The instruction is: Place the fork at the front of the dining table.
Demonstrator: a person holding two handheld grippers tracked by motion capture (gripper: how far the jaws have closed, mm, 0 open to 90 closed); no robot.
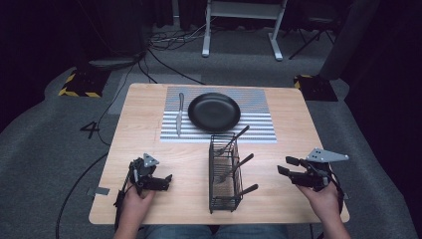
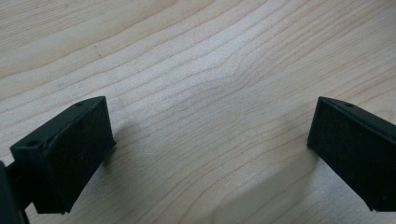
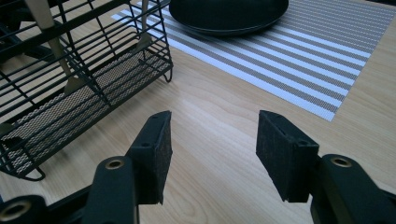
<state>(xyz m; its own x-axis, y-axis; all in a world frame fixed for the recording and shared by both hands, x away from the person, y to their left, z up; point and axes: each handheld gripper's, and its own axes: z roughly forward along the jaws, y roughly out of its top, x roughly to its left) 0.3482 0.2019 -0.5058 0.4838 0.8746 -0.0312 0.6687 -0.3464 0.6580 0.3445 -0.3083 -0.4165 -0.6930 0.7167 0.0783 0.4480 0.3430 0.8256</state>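
Wire caddy (image 1: 225, 174) stands near the table's (image 1: 149, 149) front edge, between both hands. It holds 3 utensils (image 1: 238, 167) with dark handles leaning out to the right; the middle one looks like a fork, the others can't be typed.

Right gripper (image 1: 287, 166) sits just right of the caddy, jaws about half apart with nothing between them, pointing toward the handles. Left gripper (image 1: 164, 182) rests low over bare wood, jaws wide, empty.

Handling guess: utensils light, stiff, smooth metal, likely slippery. Best hold is mid-handle where it sticks clear of the wire, pinching across the flat sides. Caddy is thin black rod with a mesh floor, light, may tip or slide if a utensil snags.

Beyond it: striped woven placemat (image 1: 259, 119), glossy black round plate (image 1: 214, 111), a knife (image 1: 179, 113) lying left of the plate.
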